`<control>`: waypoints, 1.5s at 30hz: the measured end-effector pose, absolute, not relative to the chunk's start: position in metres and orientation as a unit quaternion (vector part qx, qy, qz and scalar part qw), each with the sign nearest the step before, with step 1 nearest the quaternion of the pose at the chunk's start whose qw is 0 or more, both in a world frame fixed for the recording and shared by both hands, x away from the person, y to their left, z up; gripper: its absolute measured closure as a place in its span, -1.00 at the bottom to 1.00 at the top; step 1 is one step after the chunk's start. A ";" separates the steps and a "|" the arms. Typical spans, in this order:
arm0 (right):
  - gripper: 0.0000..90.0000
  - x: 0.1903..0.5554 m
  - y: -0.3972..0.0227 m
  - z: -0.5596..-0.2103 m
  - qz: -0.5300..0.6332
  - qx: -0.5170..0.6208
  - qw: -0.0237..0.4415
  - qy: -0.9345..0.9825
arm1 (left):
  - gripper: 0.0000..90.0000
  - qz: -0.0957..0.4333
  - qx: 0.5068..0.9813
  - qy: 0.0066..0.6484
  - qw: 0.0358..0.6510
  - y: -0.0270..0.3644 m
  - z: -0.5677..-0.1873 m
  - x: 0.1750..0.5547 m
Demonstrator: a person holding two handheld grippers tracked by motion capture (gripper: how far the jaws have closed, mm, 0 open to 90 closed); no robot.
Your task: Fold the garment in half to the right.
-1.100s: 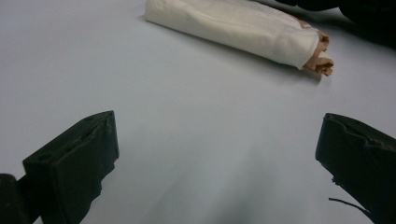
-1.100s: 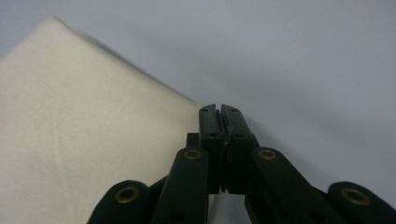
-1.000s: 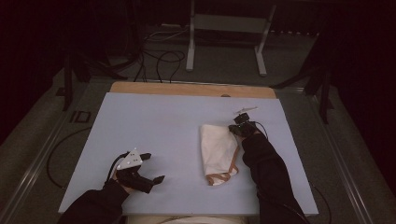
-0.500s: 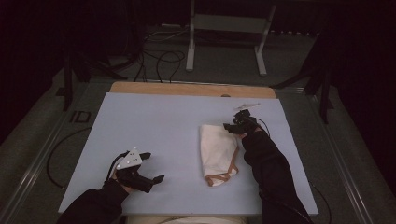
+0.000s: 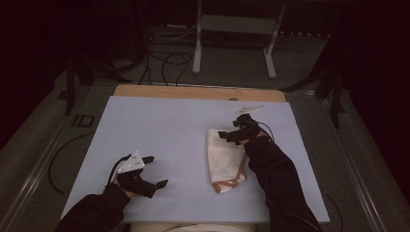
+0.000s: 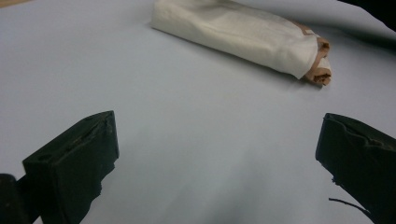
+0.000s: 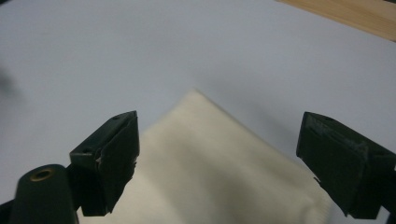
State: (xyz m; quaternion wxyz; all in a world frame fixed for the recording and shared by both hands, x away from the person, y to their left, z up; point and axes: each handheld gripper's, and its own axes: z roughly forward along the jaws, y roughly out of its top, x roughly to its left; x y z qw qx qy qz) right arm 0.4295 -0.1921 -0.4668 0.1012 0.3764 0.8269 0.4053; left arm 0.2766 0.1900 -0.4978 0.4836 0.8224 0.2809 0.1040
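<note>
Right gripper (image 5: pixel 231 136) raised a little above the far end of the folded cream cloth (image 5: pixel 224 158), carried by a dark-sleeved forearm (image 5: pixel 275 179) coming in from the bottom edge and slanting toward the far side of the table. Jaws pointing left across the table in the high view, just been opening, now spread wide and released, nothing pinched between them. In the right gripper view, the cloth (image 7: pixel 219 168) lying below and between the two black jaws, no pad pressing on it.

Left gripper (image 5: pixel 154 173) low at the near left part of the pale blue table cover (image 5: pixel 159 130), well apart from the cloth. Wrist bent, grey three-cornered plate (image 5: pixel 131 161) on top, jaws pointing to the right and also spread open, grasping nothing. In the left gripper view, bare cover between the jaws and the cloth (image 6: pixel 238 32) farther off.

Cloth resting flat on the cover, right of the middle, folded into a long narrow packet with a brown trim (image 5: pixel 227 185) showing at the near end. Right forearm lying just beside its right edge.

Beyond the cover, a strip of wooden table edge (image 5: pixel 193 92). Farther away, on the dark floor, loose cables (image 5: pixel 169 58) and a metal stand (image 5: pixel 234 38). Nothing on the cover between the two grippers.
</note>
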 end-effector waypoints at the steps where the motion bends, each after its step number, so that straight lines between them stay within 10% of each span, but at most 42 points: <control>1: -0.71 0.429 -0.190 -0.465 0.407 0.372 0.101 0.828 | -1.00 0.103 0.821 0.282 0.485 0.192 -0.496 0.277; 45: -0.78 0.353 -0.220 -0.463 0.455 0.314 0.106 0.827 | -1.00 0.128 0.814 0.304 0.478 0.234 -0.494 0.264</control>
